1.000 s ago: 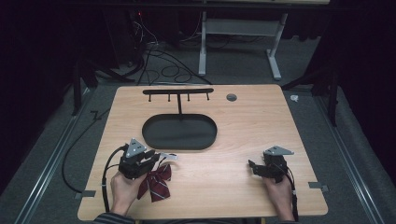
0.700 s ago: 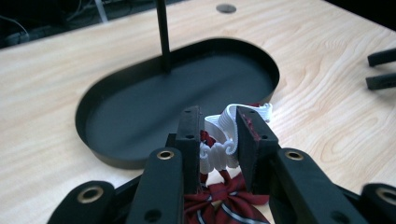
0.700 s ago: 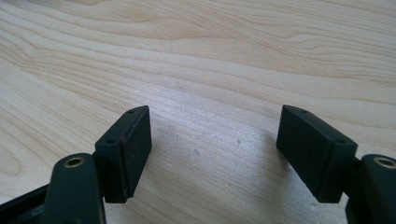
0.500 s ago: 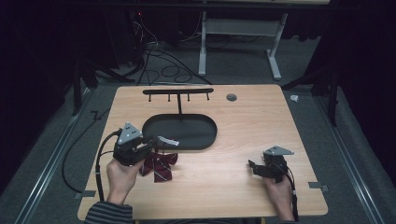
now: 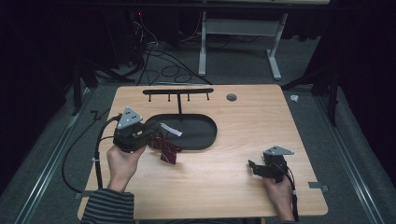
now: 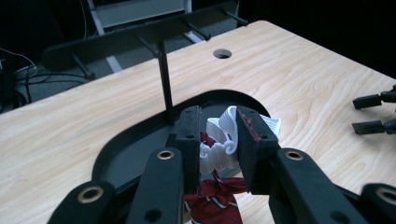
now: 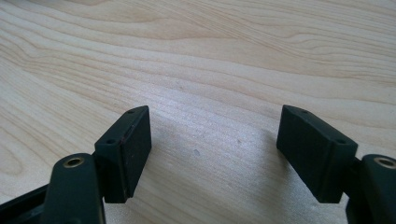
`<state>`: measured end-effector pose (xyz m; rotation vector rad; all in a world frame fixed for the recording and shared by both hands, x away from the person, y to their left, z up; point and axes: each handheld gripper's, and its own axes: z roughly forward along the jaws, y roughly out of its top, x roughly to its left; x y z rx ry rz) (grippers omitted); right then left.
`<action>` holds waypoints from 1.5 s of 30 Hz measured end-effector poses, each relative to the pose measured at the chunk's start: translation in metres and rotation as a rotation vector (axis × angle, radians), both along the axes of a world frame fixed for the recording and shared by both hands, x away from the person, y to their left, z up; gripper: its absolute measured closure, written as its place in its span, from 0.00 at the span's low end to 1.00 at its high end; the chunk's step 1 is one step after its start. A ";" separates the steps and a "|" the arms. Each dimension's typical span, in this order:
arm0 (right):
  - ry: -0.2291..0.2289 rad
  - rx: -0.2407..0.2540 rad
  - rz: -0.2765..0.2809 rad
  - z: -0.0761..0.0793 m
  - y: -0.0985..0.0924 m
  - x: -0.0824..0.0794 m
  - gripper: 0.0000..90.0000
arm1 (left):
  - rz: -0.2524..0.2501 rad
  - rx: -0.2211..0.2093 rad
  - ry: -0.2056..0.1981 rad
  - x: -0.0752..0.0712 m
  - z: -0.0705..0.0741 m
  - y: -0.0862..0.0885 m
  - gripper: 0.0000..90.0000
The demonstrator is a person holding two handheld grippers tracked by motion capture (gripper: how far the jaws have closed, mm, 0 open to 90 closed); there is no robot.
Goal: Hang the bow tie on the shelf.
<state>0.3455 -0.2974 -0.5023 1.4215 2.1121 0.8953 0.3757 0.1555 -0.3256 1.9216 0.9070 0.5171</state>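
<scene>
Your left gripper (image 6: 217, 154) has its jaws clamped on the bow tie's (image 5: 164, 147) white strap (image 6: 219, 140). It's soft, light, floppy; hold that strap. Right gripper (image 7: 215, 149) jaws stand wide, empty.

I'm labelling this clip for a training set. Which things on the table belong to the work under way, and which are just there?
In the work:
- left gripper, jaws shut on the white elastic band of the dark red striped bow tie
- black T-shaped hook rack on its black oval base

Just there:
- right gripper, jaws open, resting on the light wooden table
</scene>
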 end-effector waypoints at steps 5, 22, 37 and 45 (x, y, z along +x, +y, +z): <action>0.000 -0.001 0.000 0.000 0.000 0.000 0.31 | -0.004 -0.034 -0.002 0.007 0.010 0.001 0.80; 0.000 0.002 -0.002 0.000 0.000 0.000 0.31 | -0.005 -0.020 0.006 0.040 0.030 -0.013 0.80; -0.001 0.003 -0.001 0.000 0.000 0.000 0.31 | 0.044 -0.050 0.033 0.068 0.027 -0.019 0.80; 0.000 0.005 0.000 0.000 0.000 0.000 0.31 | 0.078 -0.046 0.045 0.082 0.024 -0.020 0.80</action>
